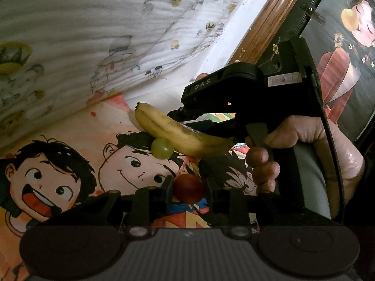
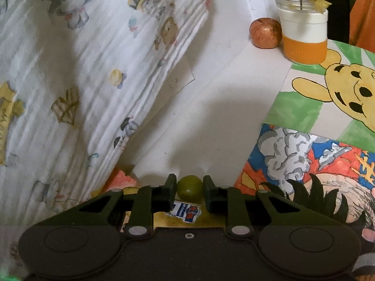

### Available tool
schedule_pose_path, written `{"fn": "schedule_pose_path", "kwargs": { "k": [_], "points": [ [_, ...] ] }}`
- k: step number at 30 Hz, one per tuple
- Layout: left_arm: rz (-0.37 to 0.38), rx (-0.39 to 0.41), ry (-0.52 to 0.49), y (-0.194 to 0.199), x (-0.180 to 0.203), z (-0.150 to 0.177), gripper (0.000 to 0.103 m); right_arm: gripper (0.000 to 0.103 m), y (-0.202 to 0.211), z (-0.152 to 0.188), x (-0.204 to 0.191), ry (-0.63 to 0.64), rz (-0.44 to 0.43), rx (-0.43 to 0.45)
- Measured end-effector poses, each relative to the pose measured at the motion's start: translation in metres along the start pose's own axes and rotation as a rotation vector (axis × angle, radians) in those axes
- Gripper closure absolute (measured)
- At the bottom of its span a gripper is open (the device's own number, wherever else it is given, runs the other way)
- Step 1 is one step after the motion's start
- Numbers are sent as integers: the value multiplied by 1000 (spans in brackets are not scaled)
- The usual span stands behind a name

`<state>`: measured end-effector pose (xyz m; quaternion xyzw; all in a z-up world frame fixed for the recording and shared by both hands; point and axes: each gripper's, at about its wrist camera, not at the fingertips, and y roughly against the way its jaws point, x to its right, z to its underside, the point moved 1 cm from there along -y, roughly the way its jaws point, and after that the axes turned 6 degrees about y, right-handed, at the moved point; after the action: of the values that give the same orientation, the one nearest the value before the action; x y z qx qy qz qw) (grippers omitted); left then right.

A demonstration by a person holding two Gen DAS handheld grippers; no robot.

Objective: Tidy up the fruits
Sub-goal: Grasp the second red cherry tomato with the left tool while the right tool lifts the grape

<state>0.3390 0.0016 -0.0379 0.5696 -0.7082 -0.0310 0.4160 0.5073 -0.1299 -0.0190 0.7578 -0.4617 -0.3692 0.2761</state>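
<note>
- The left gripper was clenched on a small, round, dark red fruit, a cherry tomato or grape by its look, with both pads pressing its sides.
- The right gripper was grasping a small, round, green grape in the same way, the fruit pinched right at the fingertips. In the left wrist view that grape sat at the tip of the right gripper, ahead of and above the left gripper.
- A yellow, curved banana with brown bruising appeared just beyond the green grape in the left wrist view, under the right gripper's body; I could not tell whether it was resting on something or being carried. In the right wrist view its stickered skin showed just beneath the fingers.
- A mottled orange-red apple stood well ahead of the right gripper and to its right, beside a white-and-orange plastic jar with yellow flowers.
- Cartoon-printed sheets covered the tabletop below both grippers.
- Handling, as I judged it: both small fruits were light, smooth and slippery, with thin skins that could burst, so they called for a gentle grip across the widest middle. The banana would be soft and bruise easily; mid-body seemed the best place to hold it. The apple looked firm and heavier.
</note>
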Motion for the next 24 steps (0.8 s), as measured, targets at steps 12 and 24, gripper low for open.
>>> {"fn": "schedule_pose_path", "kwargs": {
  "k": [12,24],
  "points": [
    [15,17,-30,11,9,7,72,77,52,13,14,-40,-31,78],
    [44,46,-42,53,39,23,72,77,146,57,36,-53,-79,152]
  ]
}}
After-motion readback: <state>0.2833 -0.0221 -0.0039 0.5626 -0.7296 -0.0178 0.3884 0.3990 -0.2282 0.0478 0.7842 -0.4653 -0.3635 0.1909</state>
